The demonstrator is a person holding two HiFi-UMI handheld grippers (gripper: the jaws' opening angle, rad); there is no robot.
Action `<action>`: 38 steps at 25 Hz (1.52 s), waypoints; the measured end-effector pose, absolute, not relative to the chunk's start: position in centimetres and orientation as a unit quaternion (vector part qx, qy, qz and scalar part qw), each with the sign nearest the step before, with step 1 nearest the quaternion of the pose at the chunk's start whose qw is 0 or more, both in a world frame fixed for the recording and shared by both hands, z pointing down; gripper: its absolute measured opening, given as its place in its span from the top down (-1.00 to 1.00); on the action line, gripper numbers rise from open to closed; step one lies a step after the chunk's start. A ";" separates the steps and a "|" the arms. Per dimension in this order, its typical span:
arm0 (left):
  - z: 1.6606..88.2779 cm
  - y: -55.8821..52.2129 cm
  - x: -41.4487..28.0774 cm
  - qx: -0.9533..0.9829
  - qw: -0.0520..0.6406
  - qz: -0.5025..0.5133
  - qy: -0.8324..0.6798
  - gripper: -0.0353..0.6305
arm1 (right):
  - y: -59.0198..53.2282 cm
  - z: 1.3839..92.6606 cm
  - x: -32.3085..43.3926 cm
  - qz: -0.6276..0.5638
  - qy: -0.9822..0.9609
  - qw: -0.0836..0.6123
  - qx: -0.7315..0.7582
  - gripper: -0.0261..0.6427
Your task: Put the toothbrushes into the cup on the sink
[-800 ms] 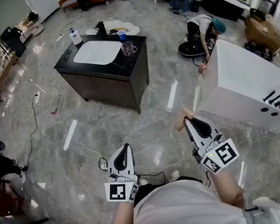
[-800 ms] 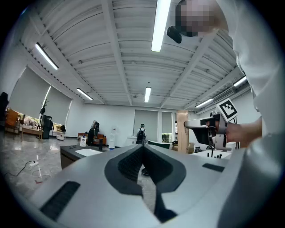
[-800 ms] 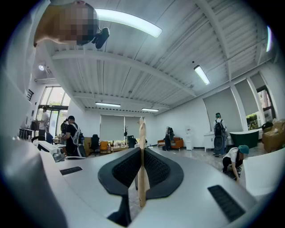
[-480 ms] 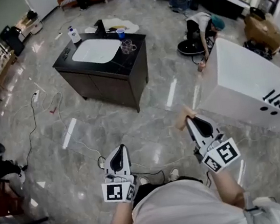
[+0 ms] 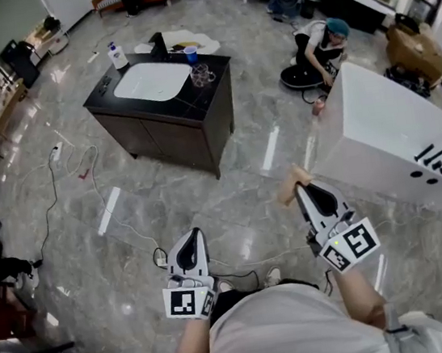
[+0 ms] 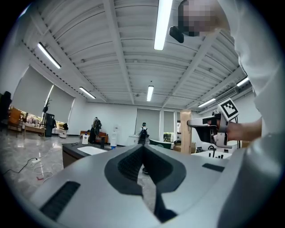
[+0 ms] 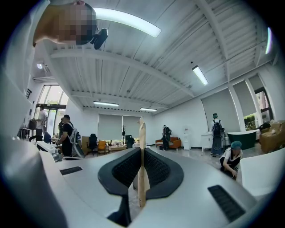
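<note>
Carrying step — wooden toothbrush (image 7: 141, 164) is clamped in the right claw (image 5: 298, 192); left claw (image 5: 191, 239) is closed on nothing. The sink desk (image 5: 164, 110) with its glass cup (image 5: 203, 74) is well apart (across the floor) — an approach is called for next.

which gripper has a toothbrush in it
The right gripper: a pale wooden toothbrush stands clamped between its jaws, sticking out past the tips. The left gripper is shut with nothing in it.
</note>
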State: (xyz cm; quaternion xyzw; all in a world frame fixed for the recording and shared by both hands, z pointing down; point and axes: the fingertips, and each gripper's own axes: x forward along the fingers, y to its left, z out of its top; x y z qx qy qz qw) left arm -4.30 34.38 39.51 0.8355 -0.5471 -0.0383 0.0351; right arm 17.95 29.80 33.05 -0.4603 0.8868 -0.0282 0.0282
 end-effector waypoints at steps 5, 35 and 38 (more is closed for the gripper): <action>39.4 34.4 -4.0 0.836 0.032 -0.040 -0.547 0.89 | 29.7 33.1 18.0 -0.029 0.888 0.030 -0.457 0.78; 39.8 33.9 -0.1 0.823 0.038 -0.035 -0.566 0.89 | 29.1 33.4 20.6 -0.049 0.905 0.040 -0.421 0.78; 39.8 33.8 1.4 0.815 0.036 -0.033 -0.577 0.89 | 29.1 33.8 21.2 -0.045 0.914 0.037 -0.401 0.78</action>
